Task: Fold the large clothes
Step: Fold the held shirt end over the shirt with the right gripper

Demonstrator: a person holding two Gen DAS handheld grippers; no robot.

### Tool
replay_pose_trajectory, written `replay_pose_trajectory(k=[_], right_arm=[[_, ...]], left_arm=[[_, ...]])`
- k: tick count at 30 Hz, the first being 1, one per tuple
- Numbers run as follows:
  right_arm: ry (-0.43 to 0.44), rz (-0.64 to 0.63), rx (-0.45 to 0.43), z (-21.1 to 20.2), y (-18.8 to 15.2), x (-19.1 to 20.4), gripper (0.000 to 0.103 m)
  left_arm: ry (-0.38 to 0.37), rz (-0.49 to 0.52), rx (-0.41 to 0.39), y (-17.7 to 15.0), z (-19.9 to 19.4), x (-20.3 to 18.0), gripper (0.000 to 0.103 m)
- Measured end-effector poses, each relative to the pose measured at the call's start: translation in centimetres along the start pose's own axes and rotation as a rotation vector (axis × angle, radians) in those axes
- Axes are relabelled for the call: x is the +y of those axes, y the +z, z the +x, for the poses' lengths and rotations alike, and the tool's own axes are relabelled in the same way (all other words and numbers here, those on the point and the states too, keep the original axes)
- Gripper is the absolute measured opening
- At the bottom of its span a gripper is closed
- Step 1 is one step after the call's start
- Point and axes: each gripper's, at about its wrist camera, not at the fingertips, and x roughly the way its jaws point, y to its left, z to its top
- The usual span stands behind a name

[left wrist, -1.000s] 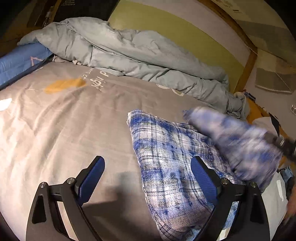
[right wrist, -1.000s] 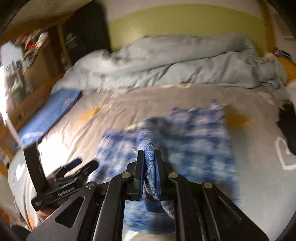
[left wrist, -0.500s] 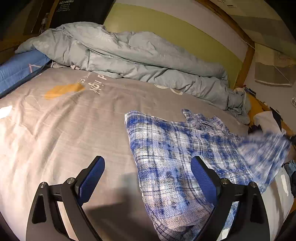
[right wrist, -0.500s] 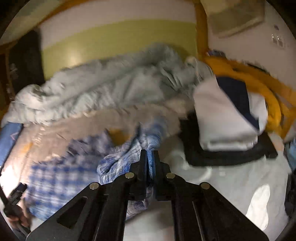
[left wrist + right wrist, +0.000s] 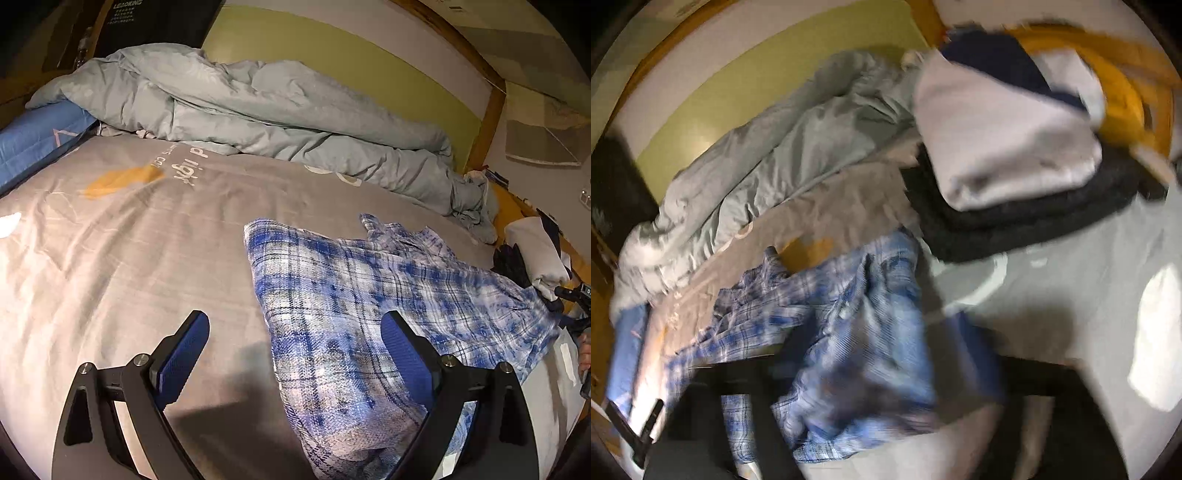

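Note:
A blue-and-white plaid shirt (image 5: 369, 306) lies spread across the grey bed sheet (image 5: 147, 258), reaching toward the right edge. My left gripper (image 5: 295, 347) hovers open over the shirt's near left edge, with its right pad (image 5: 406, 354) above the cloth and nothing pinched. In the blurred right wrist view my right gripper (image 5: 886, 373) has its jaws opening. A bunched end of the shirt (image 5: 864, 332) lies loose between them, not pressed. The right gripper's tip (image 5: 570, 295) shows at the far right edge of the left wrist view.
A crumpled grey-blue duvet (image 5: 258, 103) fills the back of the bed. A folded white garment (image 5: 997, 140) on dark clothes (image 5: 1015, 214) sits at the right, by a yellow rail (image 5: 1123, 92). A blue pad (image 5: 33, 140) lies at the left.
My right gripper swung the shirt's end from above the shirt out to the right, spreading it flat, then parted its jaws off the cloth. The left gripper stayed put, open.

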Motion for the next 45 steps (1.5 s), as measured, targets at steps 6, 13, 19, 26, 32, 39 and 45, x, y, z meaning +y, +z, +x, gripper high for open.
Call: replay_pose_trajectory(k=[6,13,19,26,32,39,45], right_arm=[[0.001,0.091,0.138,4.5,-1.2,-3.4,0.086],[0.005,-0.055,0.073,3.3,-1.5,-0.5,0.014],[-0.179,-0.491,-0.123,-1.8,-3.3,14.6,0.012],[-0.183,-0.72,0.034,3.9,-11.1,26.6,0.012],[-0.128,-0.682,0.093,6.6,-14.9,27.0,0.011],[-0.047,-0.687,0.119,6.6,-15.5,26.3,0.02],[0.037,-0.707,0.16,5.8,-16.3,26.7,0.025]], left_arm=[[-0.003,-0.005,0.005,-0.1,0.1,0.1,0.095],[-0.02,0.011,0.001,-0.1,0.1,-0.3,0.092],[-0.015,0.034,-0.023,-0.1,-0.5,-1.0,0.089],[-0.017,0.033,-0.038,0.0,-0.8,-1.0,0.089],[-0.023,0.021,-0.038,0.0,-0.7,-0.9,0.089],[-0.033,-0.005,-0.025,0.3,-0.4,-0.4,0.089],[-0.049,-0.022,0.014,0.3,0.3,-0.1,0.089]])
